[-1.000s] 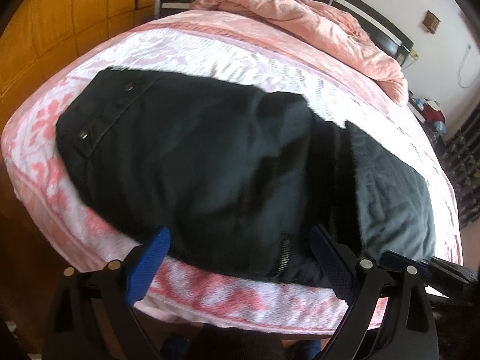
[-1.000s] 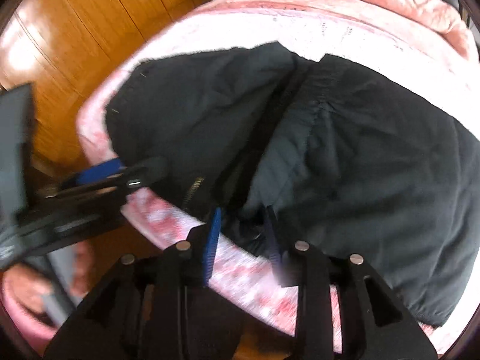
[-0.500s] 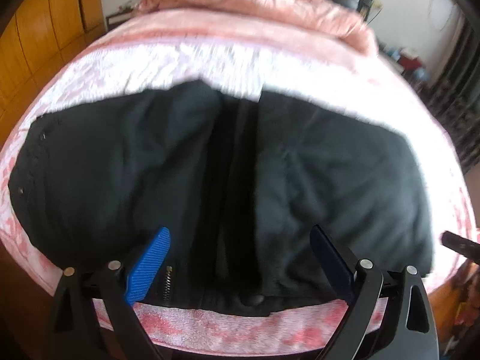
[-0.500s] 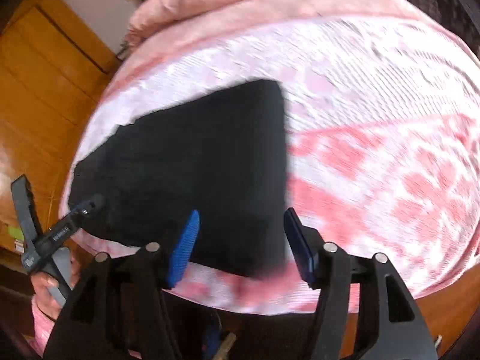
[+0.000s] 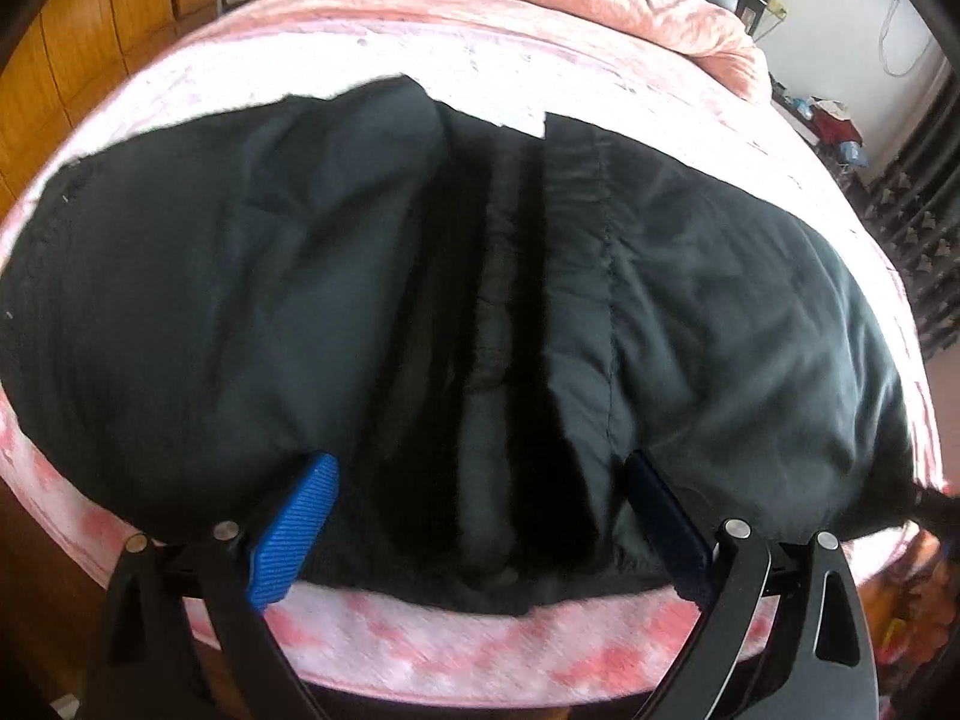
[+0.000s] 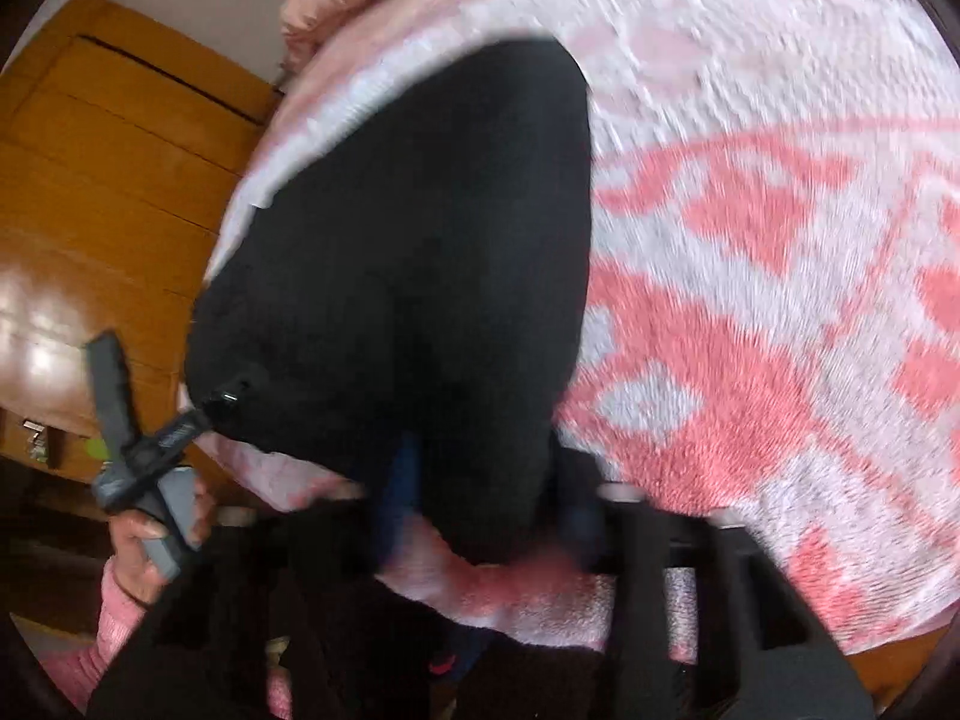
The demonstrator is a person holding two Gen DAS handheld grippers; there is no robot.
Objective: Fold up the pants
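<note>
Black pants (image 5: 480,300) lie on pink bedspread (image 5: 480,642). Left gripper (image 5: 480,531) spread wide at near edge. Right gripper (image 6: 480,510) blurred, straddling the fabric; grip unclear.

No readable text anywhere; the left gripper (image 6: 174,438) bears only blurred lettering.

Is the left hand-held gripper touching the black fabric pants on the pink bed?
Cannot tell. In the left wrist view the left hand-held gripper stands open over the black fabric pants; neither contact nor gap shows plainly.
</note>
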